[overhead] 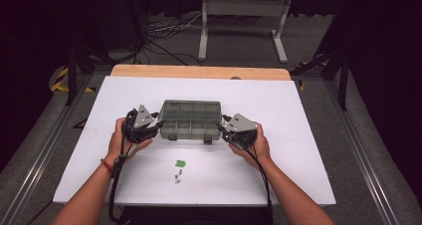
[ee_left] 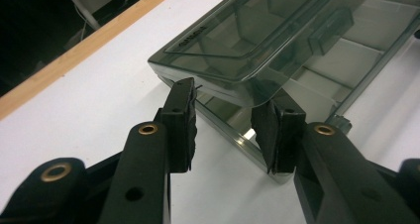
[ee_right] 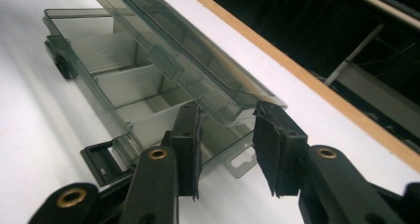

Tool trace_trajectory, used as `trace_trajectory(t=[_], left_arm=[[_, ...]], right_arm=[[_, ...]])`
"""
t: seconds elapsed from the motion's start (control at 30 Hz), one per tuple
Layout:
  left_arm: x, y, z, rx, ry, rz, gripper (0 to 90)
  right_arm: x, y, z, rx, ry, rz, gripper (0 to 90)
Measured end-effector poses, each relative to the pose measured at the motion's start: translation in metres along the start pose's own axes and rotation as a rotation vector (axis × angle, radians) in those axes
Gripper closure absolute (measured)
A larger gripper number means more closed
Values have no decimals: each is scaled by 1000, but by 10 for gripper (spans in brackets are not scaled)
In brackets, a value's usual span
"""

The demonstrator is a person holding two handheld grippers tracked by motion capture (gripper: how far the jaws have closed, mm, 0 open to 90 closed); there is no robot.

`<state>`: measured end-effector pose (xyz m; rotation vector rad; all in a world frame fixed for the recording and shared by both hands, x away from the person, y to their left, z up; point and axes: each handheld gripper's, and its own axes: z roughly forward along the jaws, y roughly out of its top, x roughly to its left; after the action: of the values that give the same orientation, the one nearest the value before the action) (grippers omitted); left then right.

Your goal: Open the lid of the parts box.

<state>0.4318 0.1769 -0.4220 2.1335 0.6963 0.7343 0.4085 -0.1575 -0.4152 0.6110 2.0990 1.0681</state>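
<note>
A smoky clear compartment box (overhead: pixel 191 131) stands mid-table with its lid (overhead: pixel 191 109) tilted up off the base. My left gripper (overhead: pixel 158 127) is at the box's left front corner and my right gripper (overhead: pixel 221 127) at its right front corner. In the left gripper view the lid's corner (ee_left: pixel 233 85) sits between my left gripper's (ee_left: pixel 225 115) black pads, touching both. In the right gripper view the lid's other corner (ee_right: pixel 237 105) lies between my right gripper's (ee_right: pixel 225 130) pads, against their tips. Empty compartments (ee_right: pixel 129 85) show under the lid.
A small green piece (overhead: pixel 180 162) and a few tiny metal parts (overhead: pixel 177 176) lie on the white tabletop (overhead: pixel 278 175) in front of the box. A black latch (ee_right: pixel 101 159) hangs open at the box's front. A wooden strip (overhead: pixel 199 72) edges the far side.
</note>
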Motion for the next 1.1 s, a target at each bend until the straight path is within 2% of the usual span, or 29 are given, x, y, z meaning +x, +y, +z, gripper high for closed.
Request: trace_trajectory(t=[0.1,0.2,0.27,0.47,0.53,0.57,0.63,0.77,0.83,1.03,1.1], left_arm=[[2,4,-1,2,0,7,620],[6,13,-2,-8,22,28,622],[8,16,0,-11,22,29,630],[18,23,3,-33,16,18,647],[19,25,5,-40,8,1,667],[21,27,5,-41,10,8,669],[22,30,6,-57,15,-4,673],[25,33,8,-59,12,-10,669],[28,36,10,-67,1,-27,660],[32,40,12,-75,-8,-35,654],[34,41,13,-80,-7,-41,652]], right_arm=[[-6,6,-3,1,8,25,621],[-11,14,-3,1,-1,19,630],[-14,20,-2,4,-1,12,630],[-20,26,1,1,2,26,656],[-23,28,3,-8,-2,34,678],[-24,29,3,-7,-1,34,678],[-26,30,4,-4,4,46,687],[-32,32,7,-12,15,90,697],[-35,33,9,-21,10,95,697],[-41,34,14,-22,21,114,697],[-44,35,16,-27,30,136,692]])
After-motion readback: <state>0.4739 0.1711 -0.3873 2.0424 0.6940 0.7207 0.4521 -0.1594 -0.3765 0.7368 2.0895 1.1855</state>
